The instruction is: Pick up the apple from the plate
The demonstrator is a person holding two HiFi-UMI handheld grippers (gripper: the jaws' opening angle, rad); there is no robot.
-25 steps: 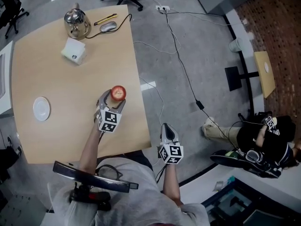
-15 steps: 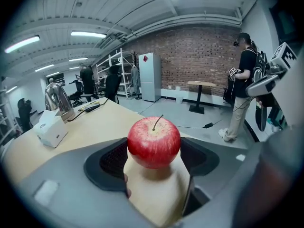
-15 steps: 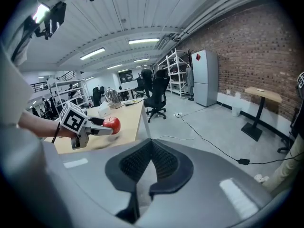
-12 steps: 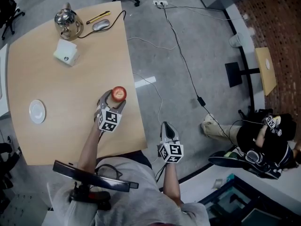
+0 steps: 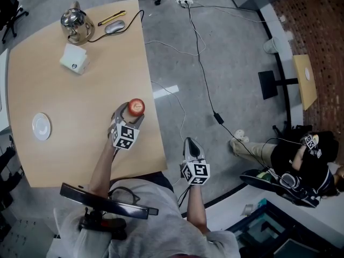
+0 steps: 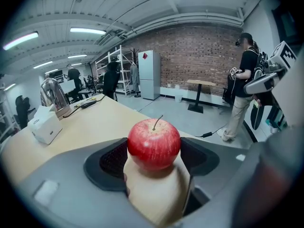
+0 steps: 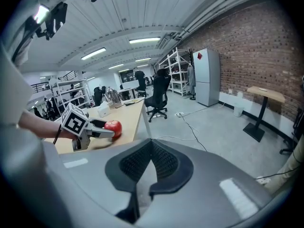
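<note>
1. Left hand-held gripper (image 5: 130, 112): jaws closed against both sides of the round red apple with a thin stem (image 5: 135, 107), near the right edge of the light wooden surface (image 5: 80, 95).
2. Right hand-held gripper (image 5: 192, 145): jaws pressed together, nothing between them, over the grey floor (image 5: 226, 63) just beside the surface.
3. Small round white plate (image 5: 41, 127): near the surface's left edge, well apart from the apple.
4. Shiny metal kettle (image 5: 74, 21) and white box (image 5: 74, 59): at the far corner.

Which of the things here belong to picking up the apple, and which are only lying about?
Belong to the job: apple, left gripper shut on it, plate.
Only lying about: kettle, white box, computer mouse, yellow tool, idle right gripper.
</note>
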